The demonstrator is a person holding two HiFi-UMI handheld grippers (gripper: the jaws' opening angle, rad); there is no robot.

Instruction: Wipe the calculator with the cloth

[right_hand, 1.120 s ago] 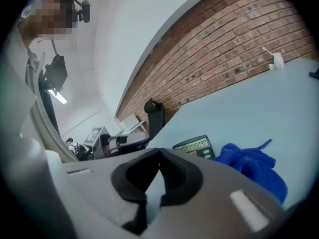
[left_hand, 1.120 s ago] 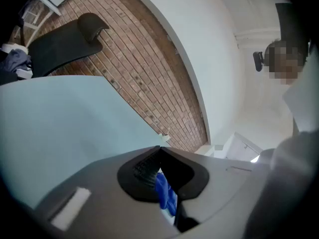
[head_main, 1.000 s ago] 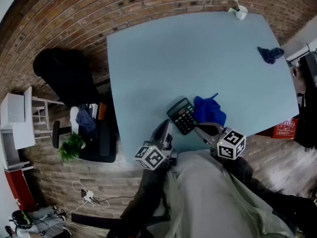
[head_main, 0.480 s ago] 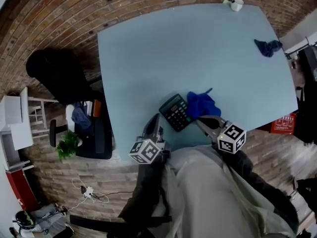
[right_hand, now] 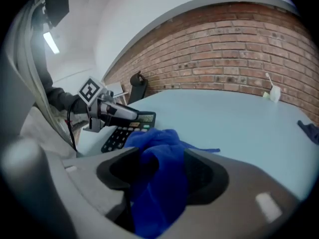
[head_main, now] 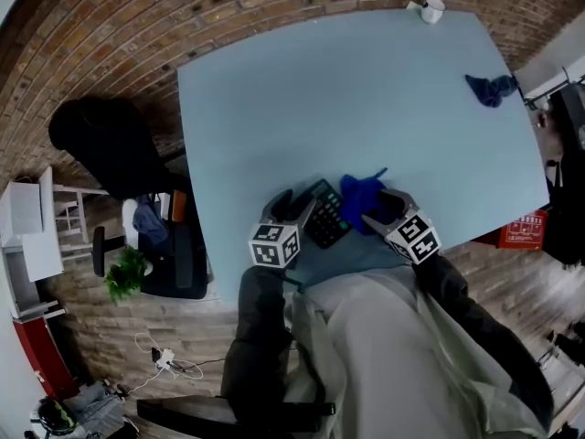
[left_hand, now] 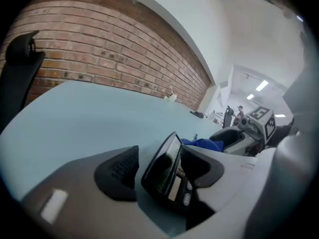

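Calculator point(head_main: 324, 216) lies at the table's point(head_main: 347, 90) six o'clock edge. In the last second we brought both grippers down onto it. The left gripper point(head_main: 294, 208) is opening, unclenched, around the calculator. The right gripper point(head_main: 386, 208) is opening around the blue cloth point(head_main: 361, 193) at the calculator's two o'clock. We judge wiping not yet begun.

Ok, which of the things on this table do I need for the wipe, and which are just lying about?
For the job:
calculator
bright blue cloth, right beside it

Lying about:
dark blue cloth, far right
white cup, far corner
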